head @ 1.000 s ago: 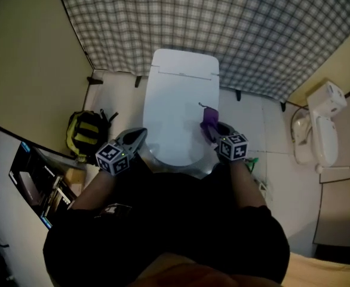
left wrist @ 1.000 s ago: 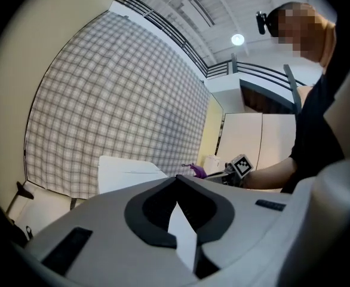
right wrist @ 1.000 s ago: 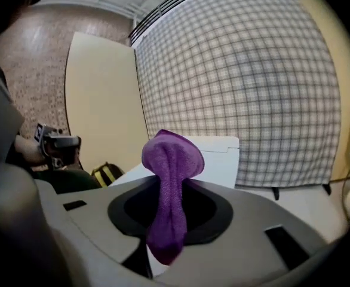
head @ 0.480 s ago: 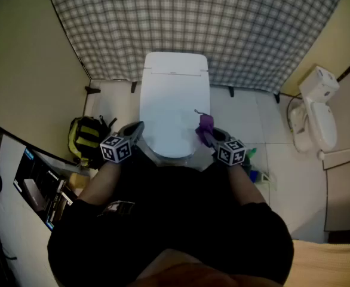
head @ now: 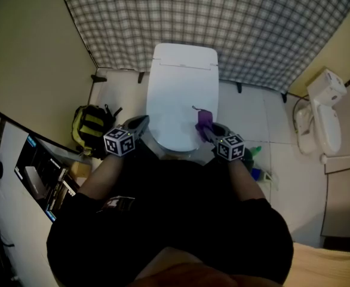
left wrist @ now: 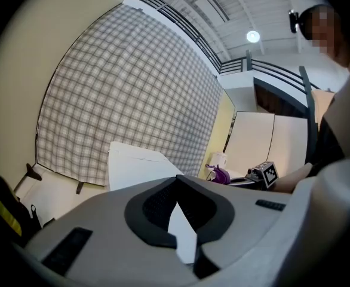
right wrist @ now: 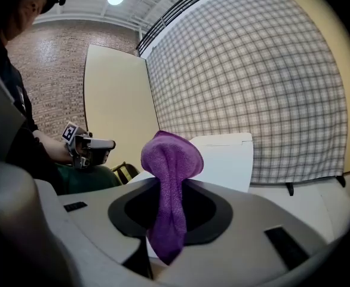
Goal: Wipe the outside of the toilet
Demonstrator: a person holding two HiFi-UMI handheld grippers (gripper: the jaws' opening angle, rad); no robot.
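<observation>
A white toilet [head: 181, 94] with its lid down stands against a checked wall. My right gripper [head: 206, 128] is shut on a purple cloth [head: 203, 118], held over the lid's right front edge. In the right gripper view the purple cloth [right wrist: 169, 184] bulges up between the jaws and hangs down in front, with the toilet [right wrist: 229, 160] behind it. My left gripper [head: 140, 125] hovers at the lid's left front edge. Its jaws stand slightly apart with nothing between them, and the white toilet [left wrist: 142, 166] shows through the gap.
A yellow and black backpack [head: 91, 127] lies on the floor left of the toilet. A white wall-mounted fixture [head: 324, 118] sits at the right. A small green and blue object [head: 254, 160] lies on the floor at the toilet's right. The person's dark clothing fills the lower frame.
Both grippers stay at the toilet's front edge. The right gripper with the cloth has edged a little toward the lid; the head view has shifted slightly.
</observation>
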